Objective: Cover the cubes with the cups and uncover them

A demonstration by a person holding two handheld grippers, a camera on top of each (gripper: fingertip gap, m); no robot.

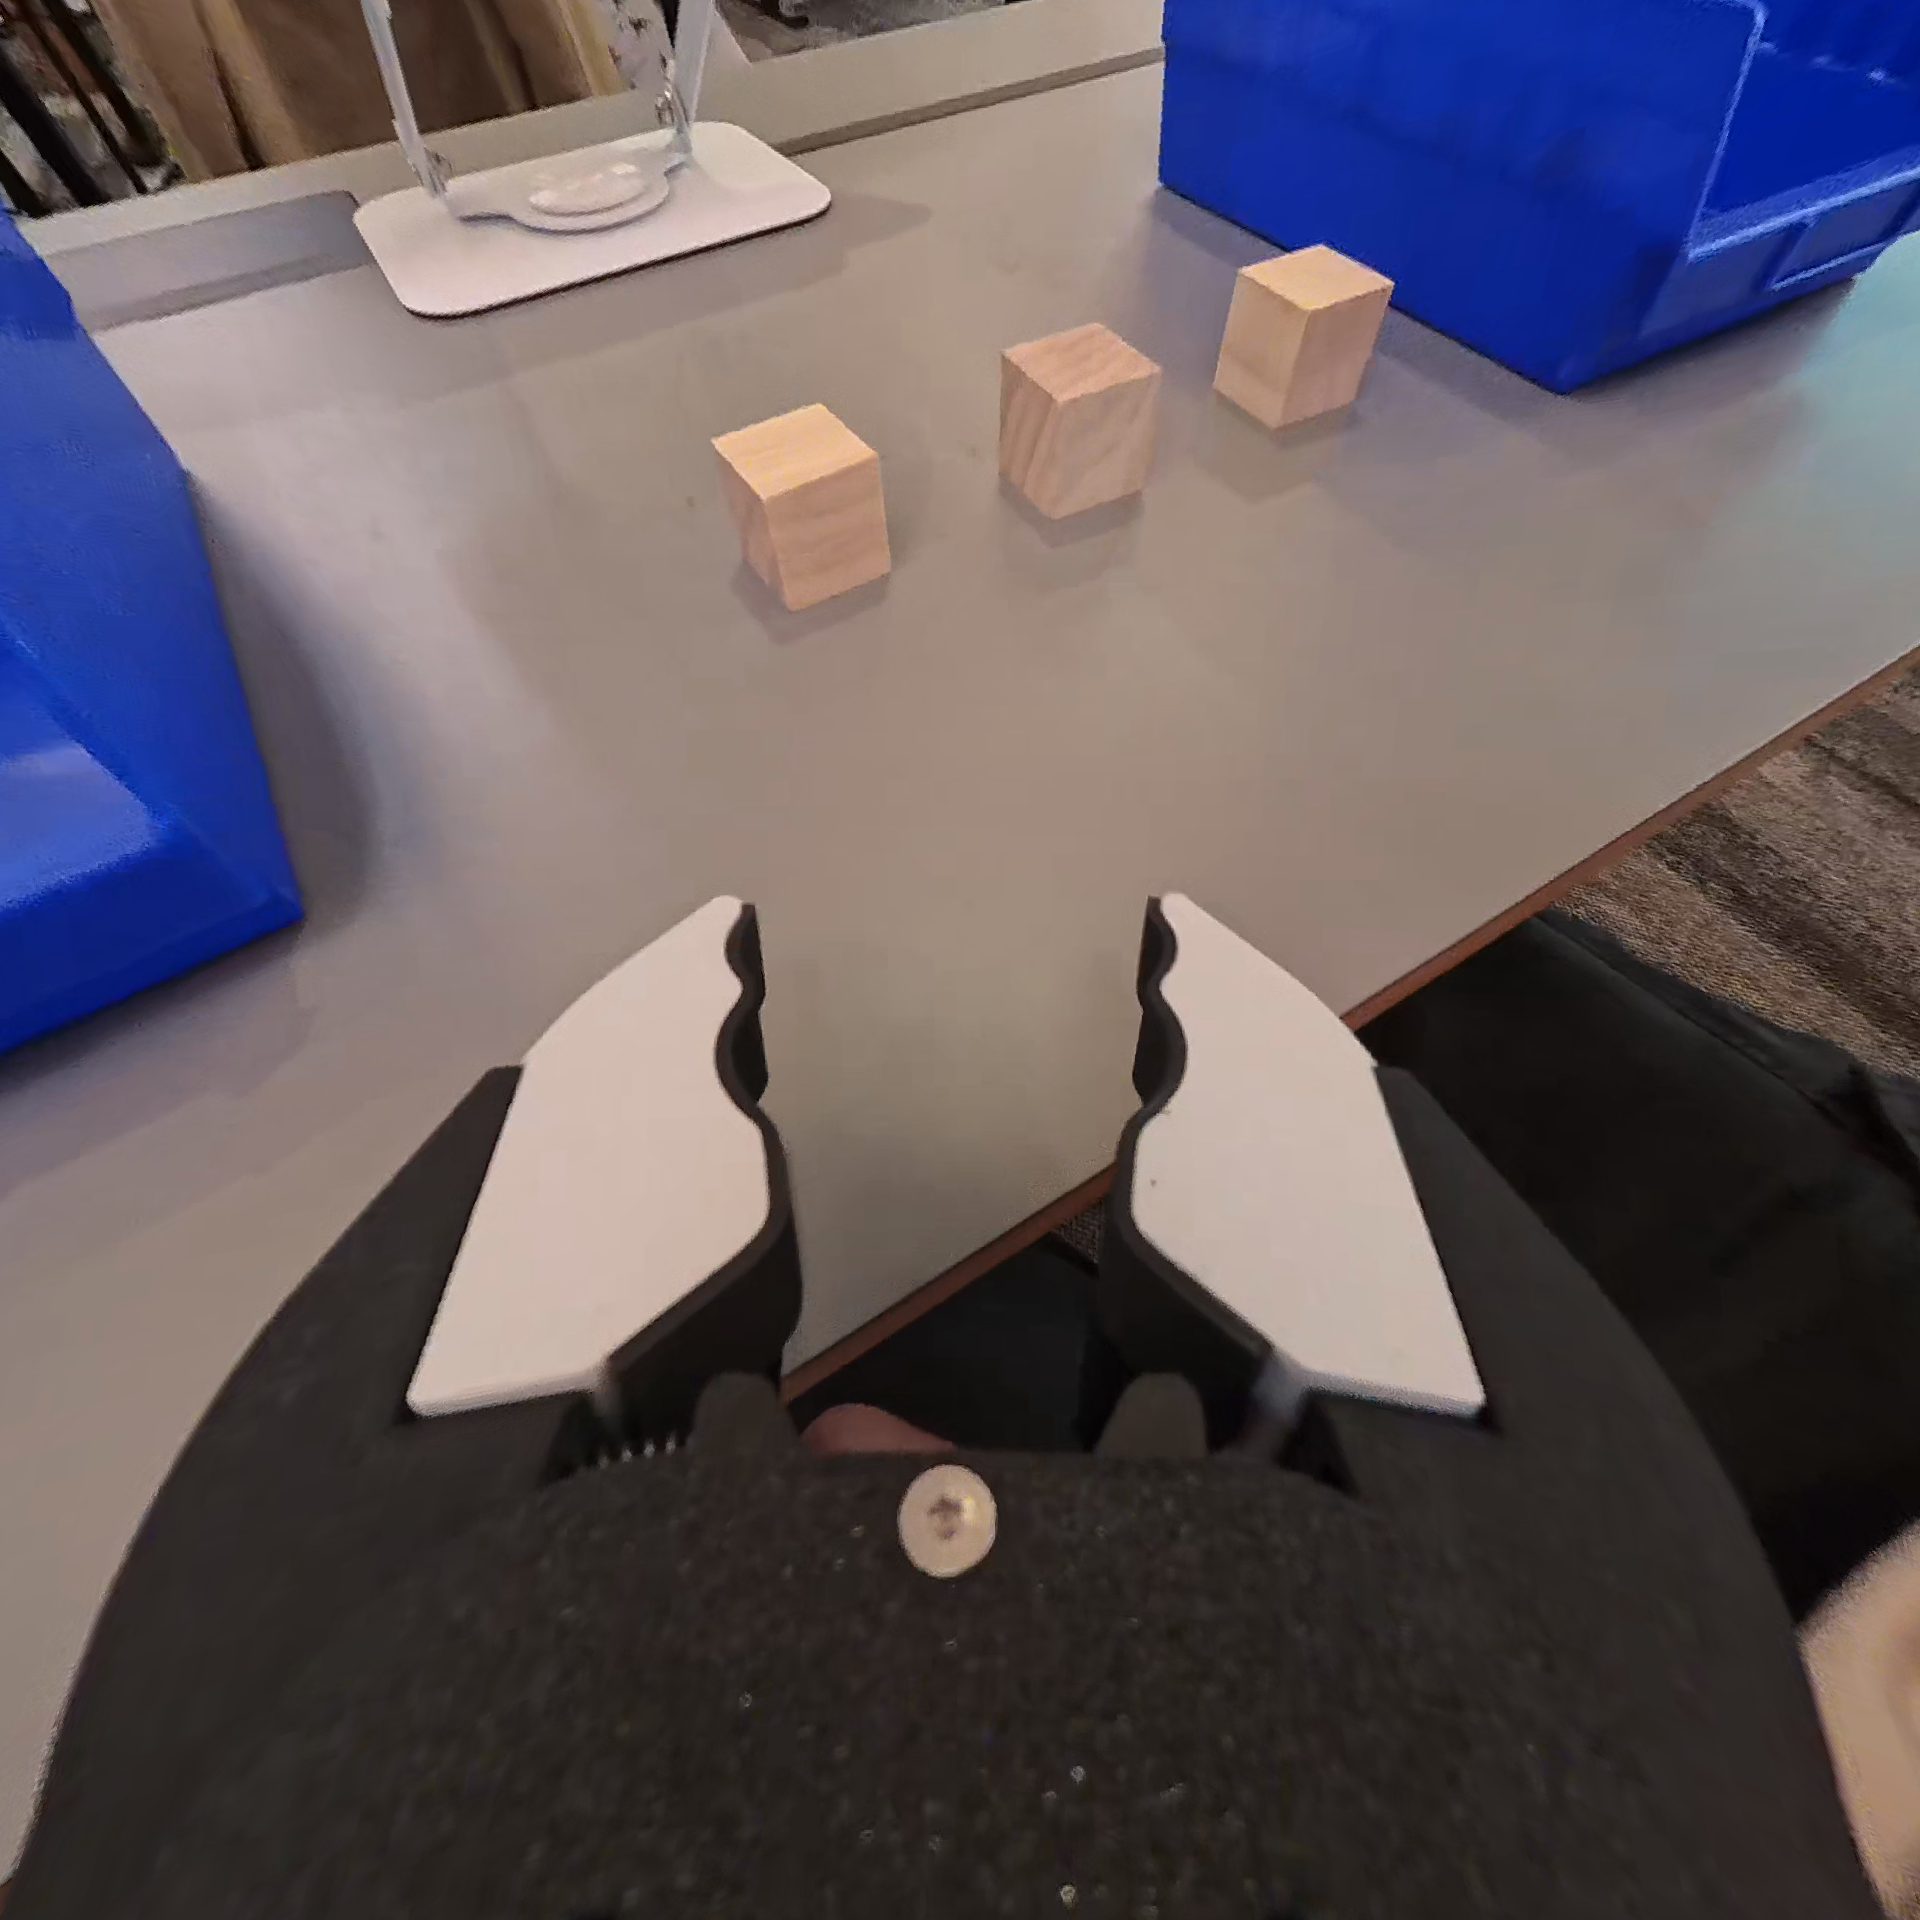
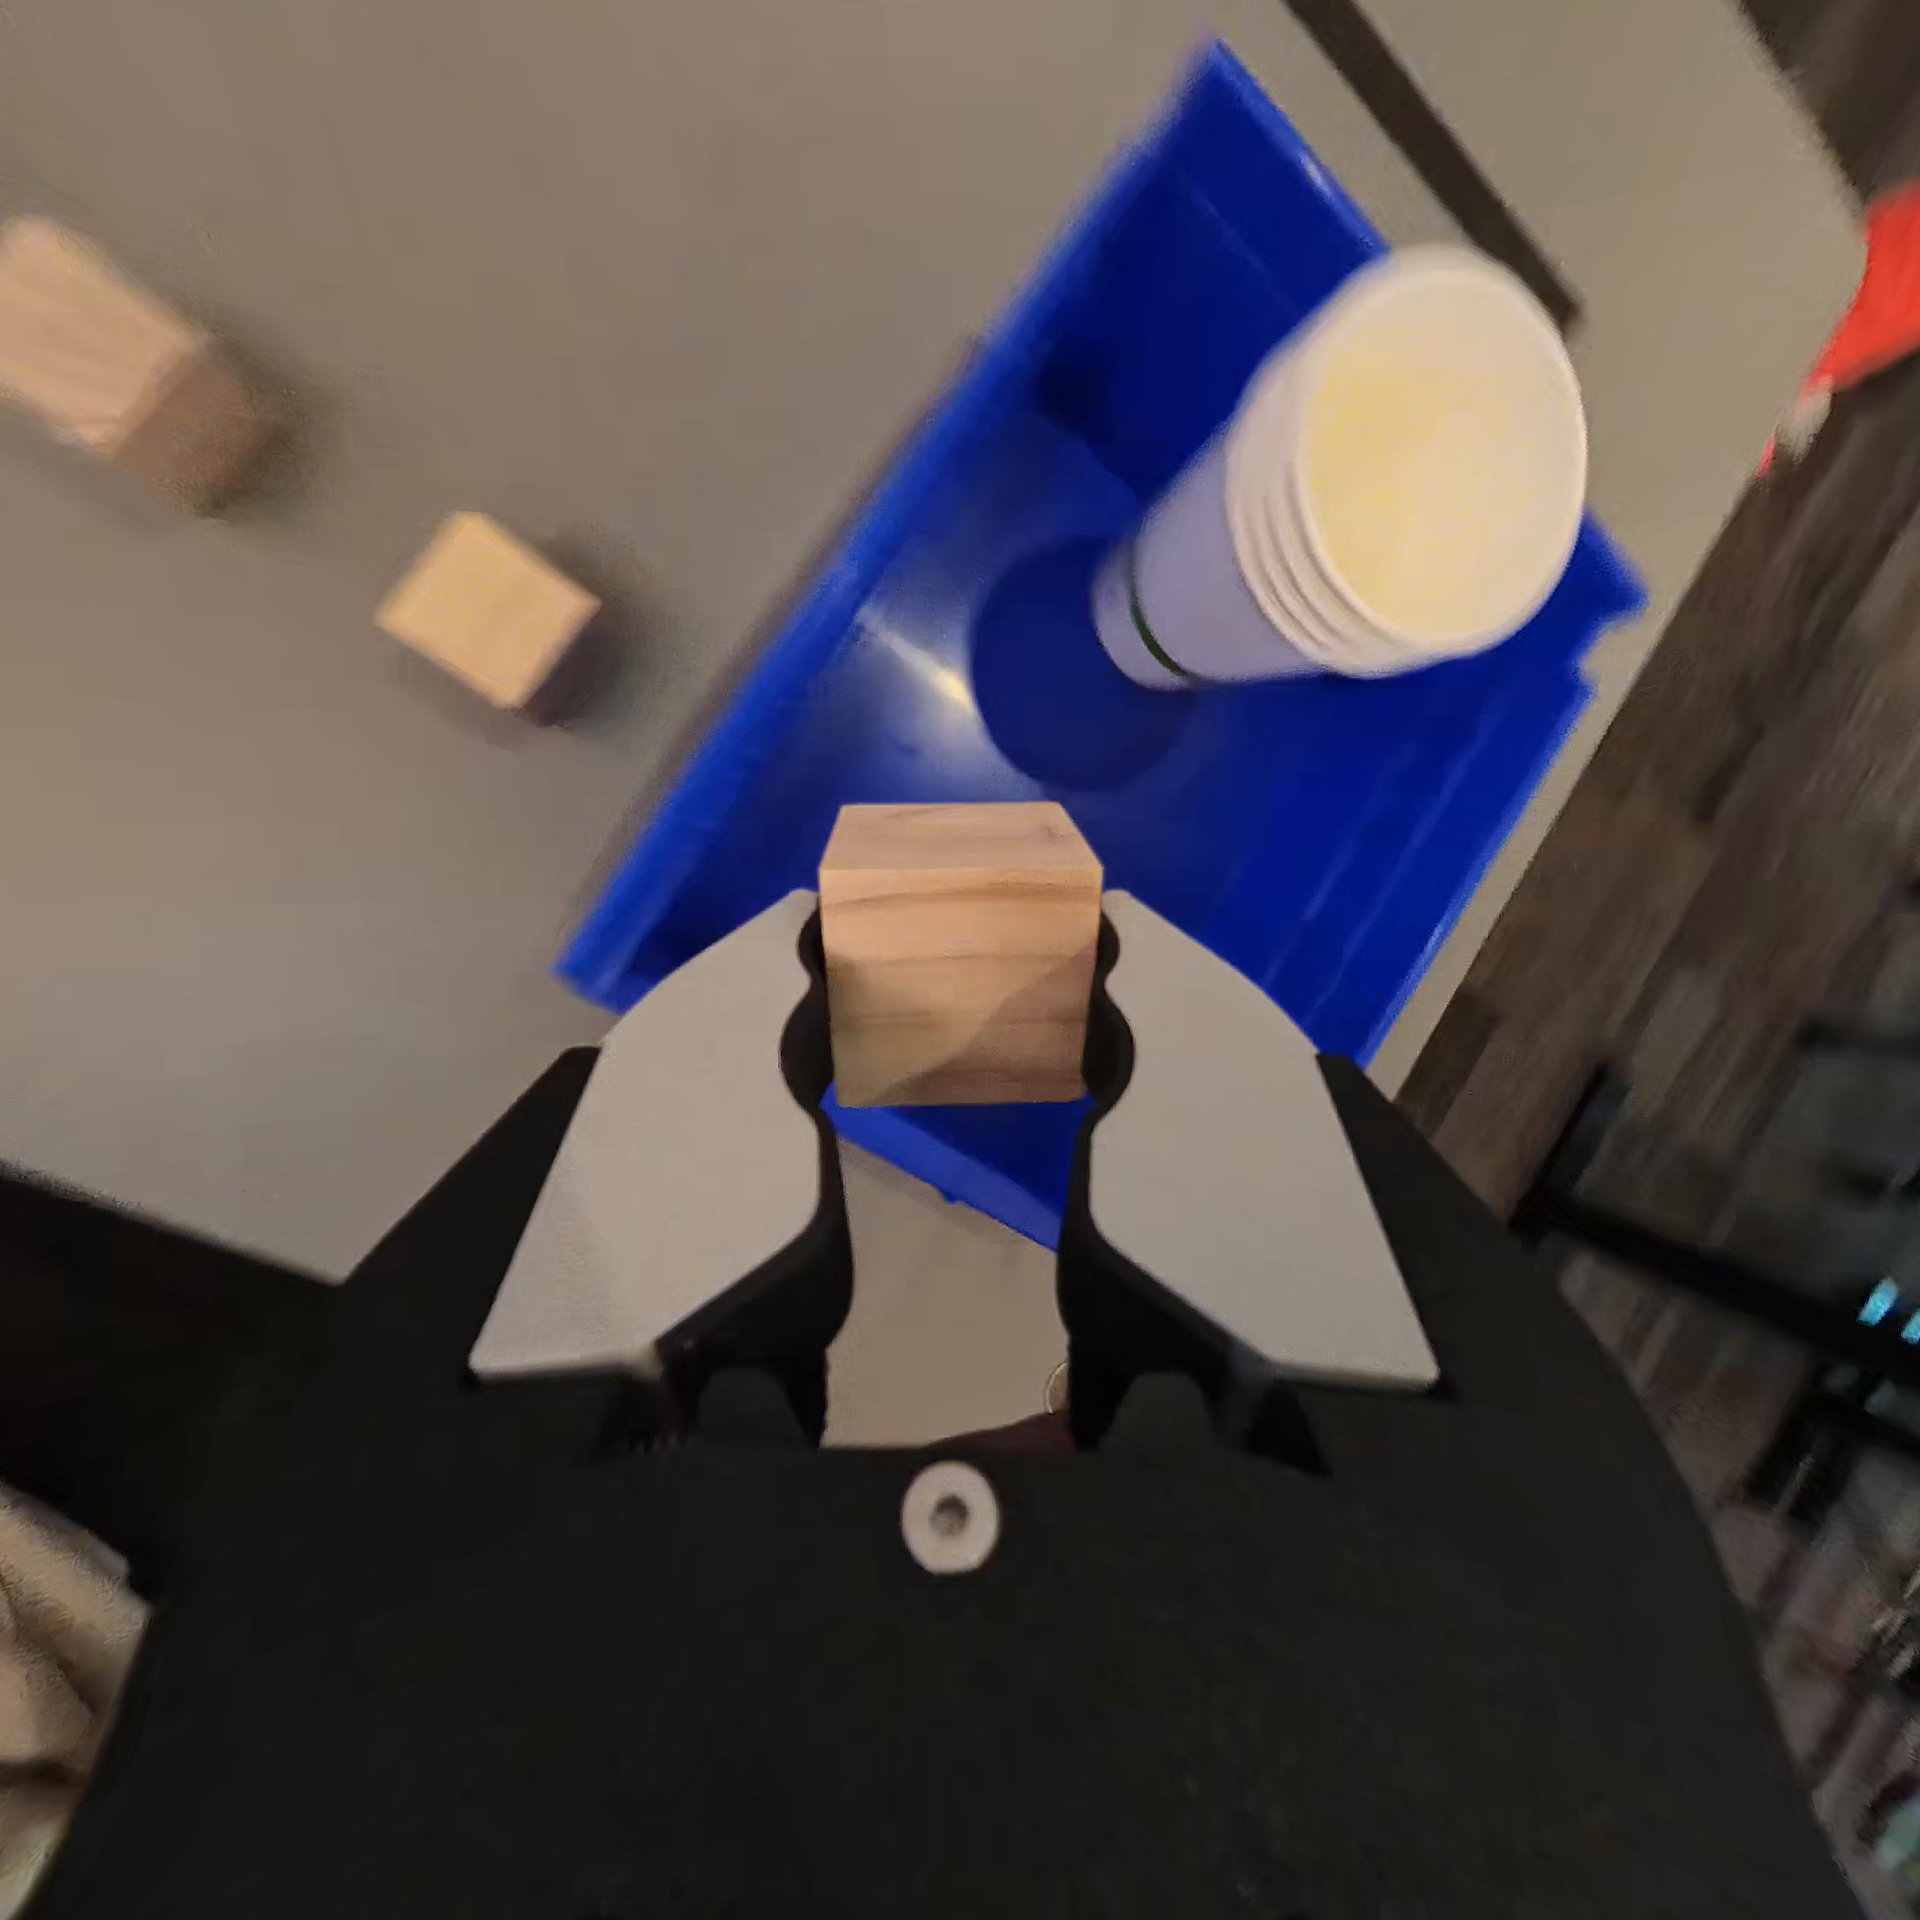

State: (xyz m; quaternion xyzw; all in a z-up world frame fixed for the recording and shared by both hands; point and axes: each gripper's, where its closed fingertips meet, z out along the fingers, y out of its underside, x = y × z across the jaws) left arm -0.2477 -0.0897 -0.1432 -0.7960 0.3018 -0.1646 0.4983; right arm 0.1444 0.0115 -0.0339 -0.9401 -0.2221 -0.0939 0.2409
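Three wooden cubes stand on the grey table in the left wrist view: a near one (image 1: 802, 504), a middle one (image 1: 1077, 418) and a far one (image 1: 1299, 335). My left gripper (image 1: 951, 925) is open and empty, hovering near the table's front edge, short of the cubes. My right gripper (image 2: 961, 914) is shut on a fourth wooden cube (image 2: 961, 956), held in the air above the near edge of a blue bin (image 2: 1351, 883). A stack of white paper cups (image 2: 1351, 488) stands in that bin. Two cubes (image 2: 488, 613) (image 2: 114, 353) show blurred on the table to the left.
A blue bin (image 1: 1507, 177) sits at the back right beside the far cube, another blue bin (image 1: 104, 644) at the left. A white stand base (image 1: 592, 218) is at the back. The table's edge (image 1: 1558, 904) runs diagonally at right, with dark clothing below it.
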